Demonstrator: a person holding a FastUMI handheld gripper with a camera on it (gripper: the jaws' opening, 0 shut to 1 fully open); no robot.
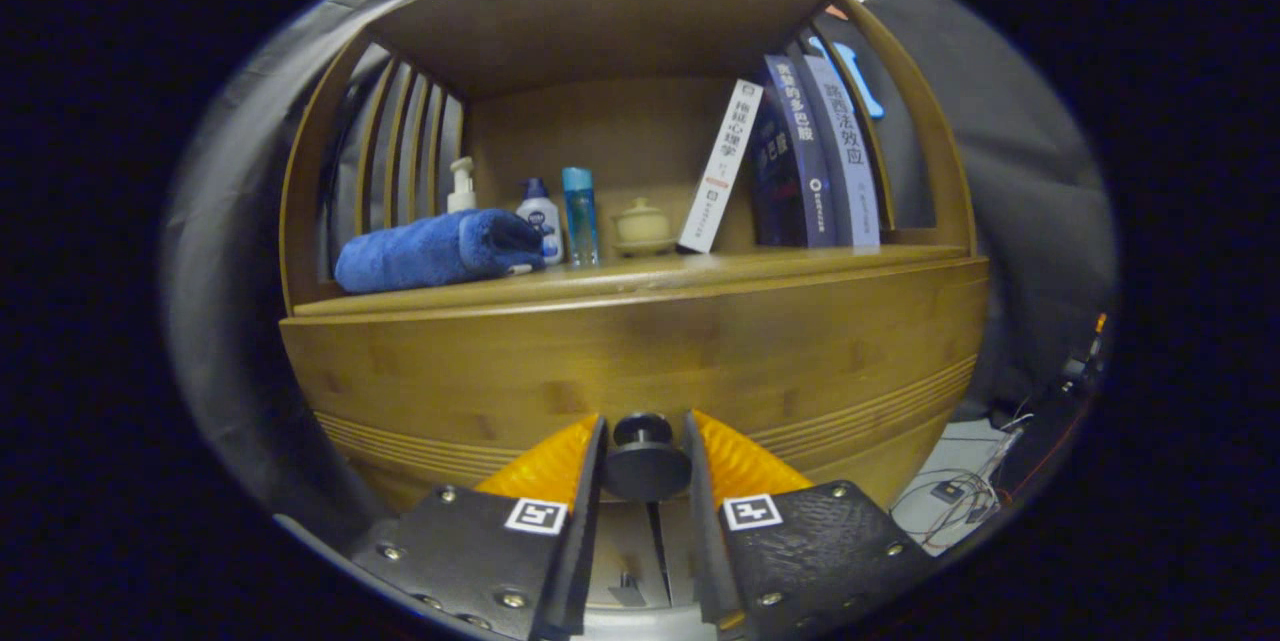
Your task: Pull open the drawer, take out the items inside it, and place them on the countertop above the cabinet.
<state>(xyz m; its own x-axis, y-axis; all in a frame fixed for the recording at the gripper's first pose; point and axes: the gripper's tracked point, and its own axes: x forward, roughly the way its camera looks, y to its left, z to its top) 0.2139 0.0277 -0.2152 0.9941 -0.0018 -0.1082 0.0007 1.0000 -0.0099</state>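
The hand-held gripper (645,456) has its fingers closed on the round black knob (644,461) low on the wooden drawer front (620,361), below the bench (640,276); the knob looks rigid, small and possibly slippery, so pull straight.

Three books (800,161), three bottles (580,216), one towel (435,249), one lidded pot (642,226).

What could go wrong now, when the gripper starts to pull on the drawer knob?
1. The gripper has its fingers on either side of the small round black knob; a weak hold could slip off it in the pull.
2. A sharp tug may shake the cabinet, and the white book, which leans tilted on the countertop, might fall.
3. The rolled blue towel lies near the front edge and could roll off.
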